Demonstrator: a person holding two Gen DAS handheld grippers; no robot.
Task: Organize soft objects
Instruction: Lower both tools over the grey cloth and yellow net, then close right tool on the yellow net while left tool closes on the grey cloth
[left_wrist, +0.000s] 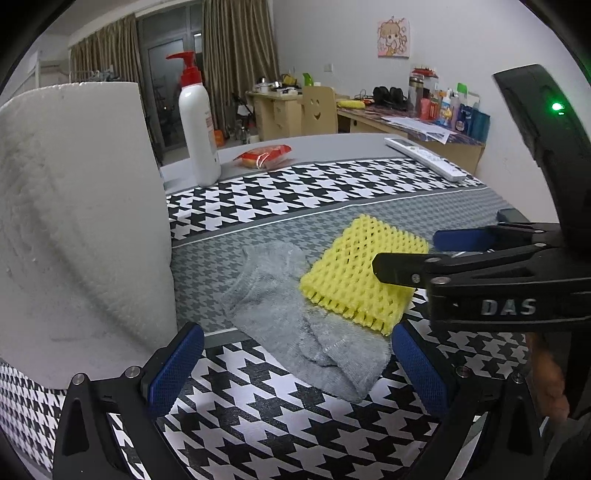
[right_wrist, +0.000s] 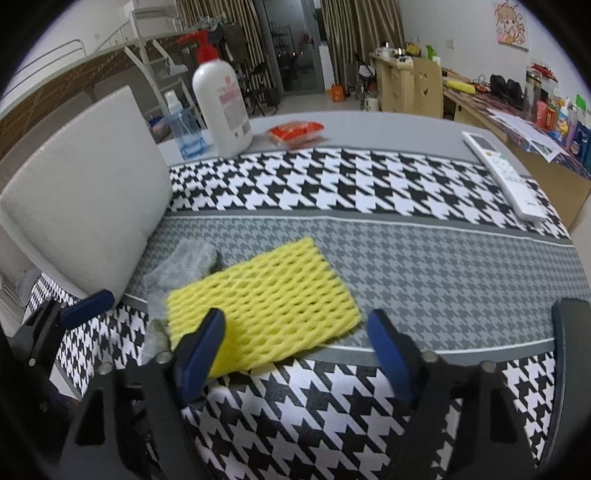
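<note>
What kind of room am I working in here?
Probably a lived-in bedroom or dorm-style room: brown pleated curtains over a glass door, light wooden desks cluttered with bottles, and a metal bunk-bed frame behind the houndstooth-covered table.

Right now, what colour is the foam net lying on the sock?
Yellow foam net, clearest in the right wrist view.

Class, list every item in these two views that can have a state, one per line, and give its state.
Foam net: flat, one edge overlapping the sock.
Sock: crumpled, partly under the net.
Pump bottle: upright.
Remote: lying flat.
Red packet: lying flat.
Left tool: open, empty.
Right tool: open over the net's near edge.
</note>
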